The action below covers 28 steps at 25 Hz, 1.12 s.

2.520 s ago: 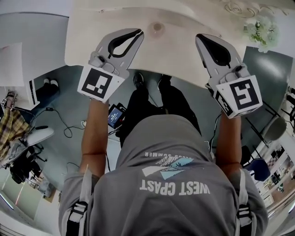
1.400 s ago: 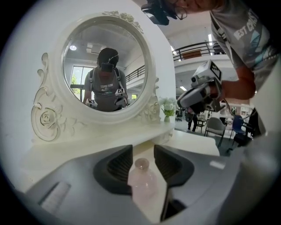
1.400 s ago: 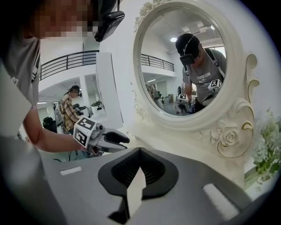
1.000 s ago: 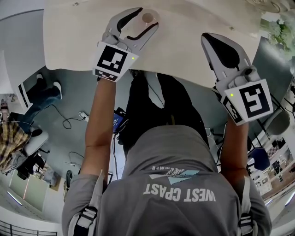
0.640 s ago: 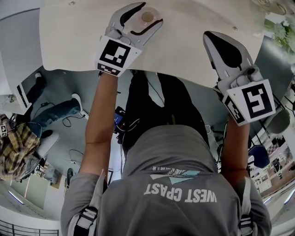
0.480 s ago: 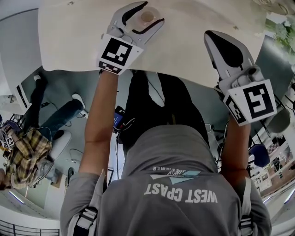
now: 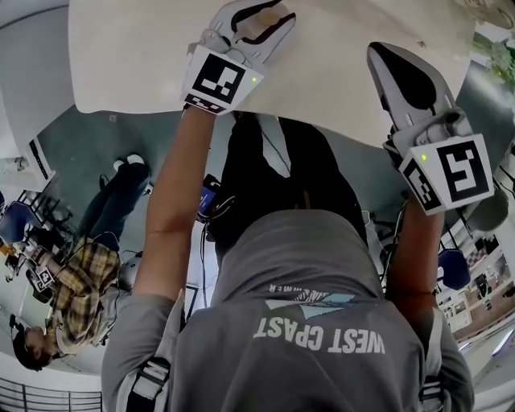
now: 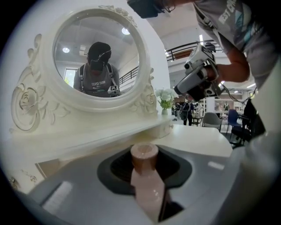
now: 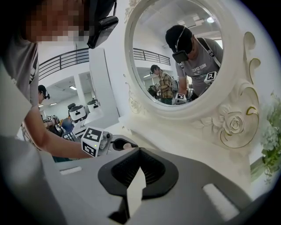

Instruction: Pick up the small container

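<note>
Pink small container clamped in left hand-held gripper, jaws just closed, arm outstretched; right hand-held gripper jaws together.

small container: pink plastic look, smooth, glossy body; cap duller.
left tongs, right tongs: grey plastic shells, matt, smooth; inner pads black, ribbed, rubbery look.
marker cube: matt black/white print.
desk: cream, smooth, low sheen, painted look.
mirror frame: cream, carved relief, satin.
mirror glass: glossy.
shirt: grey cloth, matt.
</note>
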Available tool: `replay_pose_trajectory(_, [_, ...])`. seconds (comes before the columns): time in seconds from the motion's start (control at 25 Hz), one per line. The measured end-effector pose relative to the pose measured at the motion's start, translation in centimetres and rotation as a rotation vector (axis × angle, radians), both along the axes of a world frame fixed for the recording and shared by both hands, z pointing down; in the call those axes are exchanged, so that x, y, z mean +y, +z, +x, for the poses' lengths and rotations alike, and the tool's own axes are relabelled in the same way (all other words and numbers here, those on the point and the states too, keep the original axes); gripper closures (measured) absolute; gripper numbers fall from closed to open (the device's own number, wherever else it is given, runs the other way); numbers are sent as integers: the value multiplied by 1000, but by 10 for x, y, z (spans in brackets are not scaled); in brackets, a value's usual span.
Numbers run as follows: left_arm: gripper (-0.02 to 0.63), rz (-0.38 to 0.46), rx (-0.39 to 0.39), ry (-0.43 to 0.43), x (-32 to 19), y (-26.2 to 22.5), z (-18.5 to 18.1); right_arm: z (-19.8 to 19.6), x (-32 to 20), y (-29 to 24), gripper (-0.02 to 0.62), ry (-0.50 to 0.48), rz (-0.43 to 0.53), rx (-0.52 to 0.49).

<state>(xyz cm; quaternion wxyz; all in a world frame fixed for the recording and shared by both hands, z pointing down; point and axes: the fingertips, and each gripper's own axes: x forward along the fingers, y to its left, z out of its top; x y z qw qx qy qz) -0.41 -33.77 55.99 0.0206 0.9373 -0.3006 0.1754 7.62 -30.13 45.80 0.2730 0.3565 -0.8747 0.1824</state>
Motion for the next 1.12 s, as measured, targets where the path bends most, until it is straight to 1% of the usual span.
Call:
replay_pose_trajectory(0.28, [497,-38,-51,23,1,-4,0,-4,-2,-12,595,5,17,2])
replay_pose_trajectory(0.48, [497,-60,-44,9,4,-20,-3,-2,-2,-19,595,12,30,-3])
replay_pose_trajectory(0.76, [497,-49,-55,9,7,-65,-10,1,-6,-44,594,22,73,-12])
replay_pose_trajectory(0.96, [497,-33,-70,9,9,-106,-19,1,-8,-71,595,34,117,-24])
replay_pose_trajectory(1.12, [497,-46,-73,-4,15,-135,-26,2,-8,-93,595,39,140,-32])
